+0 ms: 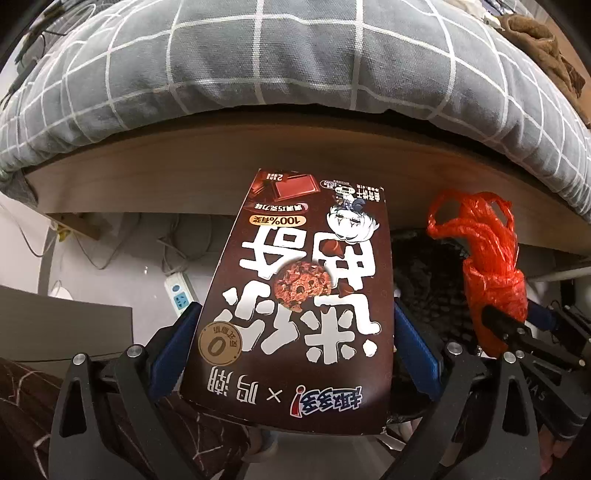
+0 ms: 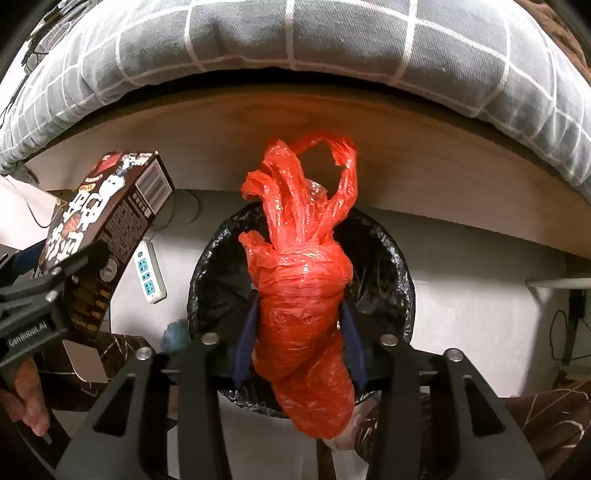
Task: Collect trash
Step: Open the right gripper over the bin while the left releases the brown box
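Note:
My left gripper (image 1: 295,321) is shut on a brown chocolate-cookie box (image 1: 299,295), held up in the air; the box also shows at the left of the right wrist view (image 2: 107,218). My right gripper (image 2: 299,310) is shut on a knotted red plastic bag (image 2: 303,295), held directly above a bin lined with a black bag (image 2: 391,258). The red bag also shows at the right of the left wrist view (image 1: 491,266), beside the box. The bin's black liner (image 1: 424,273) is partly hidden behind the box there.
A wooden bed frame (image 2: 332,122) with a grey checked duvet (image 2: 295,33) runs across the top. A white power strip (image 2: 149,273) and cables lie on the grey floor left of the bin. A brown patterned cloth (image 2: 546,417) lies at the lower edges.

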The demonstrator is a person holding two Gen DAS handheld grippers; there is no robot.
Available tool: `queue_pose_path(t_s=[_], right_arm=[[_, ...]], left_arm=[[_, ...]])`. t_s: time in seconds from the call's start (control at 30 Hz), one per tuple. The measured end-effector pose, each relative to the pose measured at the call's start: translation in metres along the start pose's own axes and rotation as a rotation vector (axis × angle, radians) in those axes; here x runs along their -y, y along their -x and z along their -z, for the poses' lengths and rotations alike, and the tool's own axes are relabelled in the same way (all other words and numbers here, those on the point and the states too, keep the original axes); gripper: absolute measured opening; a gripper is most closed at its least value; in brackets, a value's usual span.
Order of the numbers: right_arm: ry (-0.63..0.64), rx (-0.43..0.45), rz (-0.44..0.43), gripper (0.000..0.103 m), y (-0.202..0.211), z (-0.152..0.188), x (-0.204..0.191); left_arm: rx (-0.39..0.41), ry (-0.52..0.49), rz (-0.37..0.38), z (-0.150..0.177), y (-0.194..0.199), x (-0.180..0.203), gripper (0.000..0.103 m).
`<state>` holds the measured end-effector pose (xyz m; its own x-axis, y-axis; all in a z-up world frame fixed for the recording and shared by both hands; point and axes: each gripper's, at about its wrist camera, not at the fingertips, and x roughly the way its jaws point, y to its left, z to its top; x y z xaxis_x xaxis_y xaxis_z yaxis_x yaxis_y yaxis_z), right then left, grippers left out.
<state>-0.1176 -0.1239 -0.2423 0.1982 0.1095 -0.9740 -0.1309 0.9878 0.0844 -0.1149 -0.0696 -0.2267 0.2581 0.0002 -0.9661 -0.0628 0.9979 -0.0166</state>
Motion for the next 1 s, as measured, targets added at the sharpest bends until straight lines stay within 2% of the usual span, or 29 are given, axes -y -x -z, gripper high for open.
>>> queue_pose_path(t_s=[0.1,0.27,0.47,0.63,0.8,1.0], right_arm=[[0.006,0.009,0.005,0.047,0.003,0.002,0.000],[-0.003,0.048,0.028,0.067,0.017,0.002,0.008],[-0.059,0.105,0.069,0.088,0.033,0.005,0.040],[-0.108,0.135,0.101,0.095,0.045,0.015,0.072],[-0.163,0.167,0.149,0.095,0.056,0.026,0.107],[-0.227,0.166,0.197,0.095,0.058,0.039,0.143]], left_arm=[[0.000,-0.003,0.001,0.000,-0.004,-0.002,0.095],[0.010,-0.023,0.009,0.002,0.001,-0.003,0.095],[0.017,-0.061,0.023,0.003,0.001,-0.003,0.095],[0.019,-0.107,0.043,0.004,0.003,0.000,0.095],[0.019,-0.155,0.061,0.004,0.003,0.004,0.095],[0.016,-0.199,0.075,0.006,0.002,0.005,0.095]])
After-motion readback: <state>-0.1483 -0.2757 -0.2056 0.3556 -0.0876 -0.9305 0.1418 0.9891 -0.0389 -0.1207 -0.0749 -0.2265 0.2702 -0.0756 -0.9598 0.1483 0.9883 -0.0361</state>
